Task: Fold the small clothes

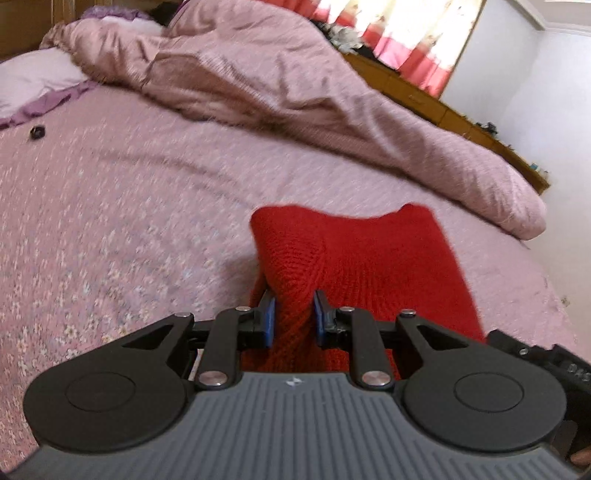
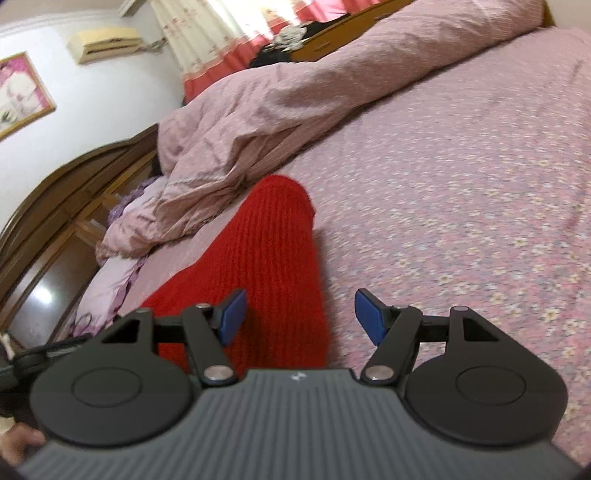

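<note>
- Your left gripper (image 1: 293, 317): blue pads (image 1: 268, 315) pressed in on a bunched fold of the red knit (image 1: 354, 258); the cloth is gathered into a ridge between the jaws and lifts up from them.
- Your right gripper (image 2: 300, 317): jaws spread wide, blue pads (image 2: 369, 319) touching nothing; the knit's edge lies under the left finger, bedsheet under the right.
- Red knit: a small ribbed garment on the bed in front of you. In the left wrist view it fans out from the pinch to a wide far edge with two raised corners. In the right wrist view (image 2: 273, 243) it runs away from the gripper as a long strip with a rounded far end.
- Bedsheet (image 1: 110, 206): pink with a small flower print, under the knit and all around it.
- Quilt (image 1: 258, 74): dusty pink, rumpled, heaped along the far side of the bed; its near edge is close to the knit's far end, and whether they touch you cannot tell.
- Pillow (image 1: 33, 79): pale lilac with a purple frill, at the head of the bed.
- Small dark object (image 1: 37, 132): on the sheet near the pillow, too small to identify.
- Curtain (image 1: 413, 33): red and cream, lit from behind.
- Headboard (image 2: 55, 192): dark wood, curved.
- Air conditioner (image 2: 107, 44) and framed picture (image 2: 20, 92): on the white wall.
</note>
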